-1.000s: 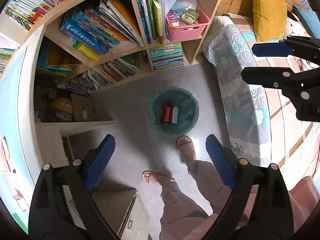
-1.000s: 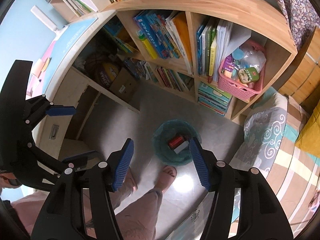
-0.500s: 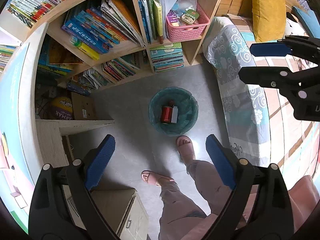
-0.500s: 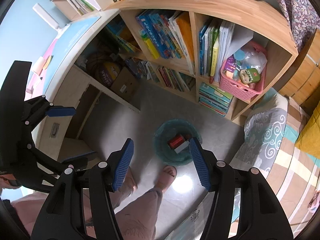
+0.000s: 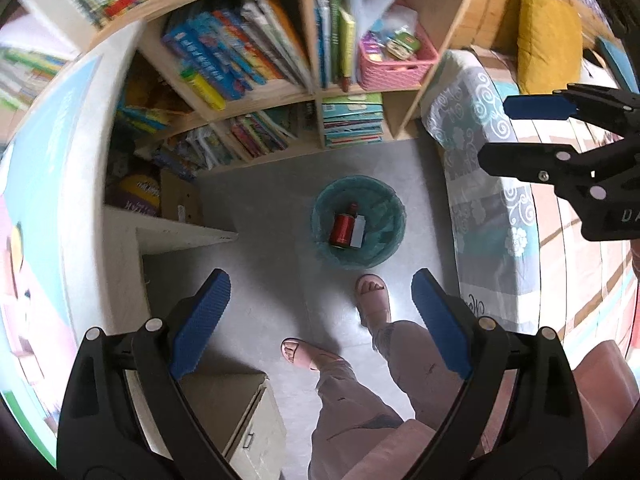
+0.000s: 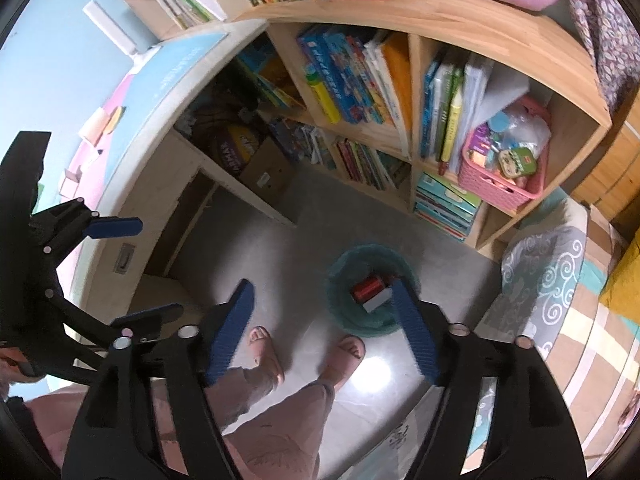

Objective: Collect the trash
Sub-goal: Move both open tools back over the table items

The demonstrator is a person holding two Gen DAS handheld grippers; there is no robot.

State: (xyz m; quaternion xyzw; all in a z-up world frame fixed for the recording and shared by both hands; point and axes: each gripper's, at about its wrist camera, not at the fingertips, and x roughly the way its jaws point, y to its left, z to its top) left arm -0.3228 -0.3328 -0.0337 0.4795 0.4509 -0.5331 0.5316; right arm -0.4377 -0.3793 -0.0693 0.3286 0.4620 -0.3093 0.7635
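Note:
A round teal trash bin (image 5: 384,204) stands on the grey floor and also shows in the right wrist view (image 6: 340,280). Inside lie a red can (image 5: 343,229) (image 6: 366,288) and a small white-grey box (image 5: 358,234) (image 6: 378,301). My left gripper (image 5: 320,320) is open and empty, held high above the floor short of the bin. My right gripper (image 6: 324,328) is open and empty, also high above the floor; it shows from the side at the right edge of the left wrist view (image 5: 532,132). The left gripper shows at the left of the right wrist view (image 6: 132,268).
A wooden bookshelf (image 5: 304,92) full of books stands behind the bin, with a pink basket (image 5: 394,60) in one cubby. A bed with a patterned cover (image 5: 488,184) is to the right. A desk edge (image 5: 180,236) and a drawer unit (image 5: 248,420) are left. The person's sandalled feet (image 5: 372,296) stand by the bin.
Both views have tilted and shifted slightly, with some motion blur now. The bin and its contents have not moved. Both grippers stay open.

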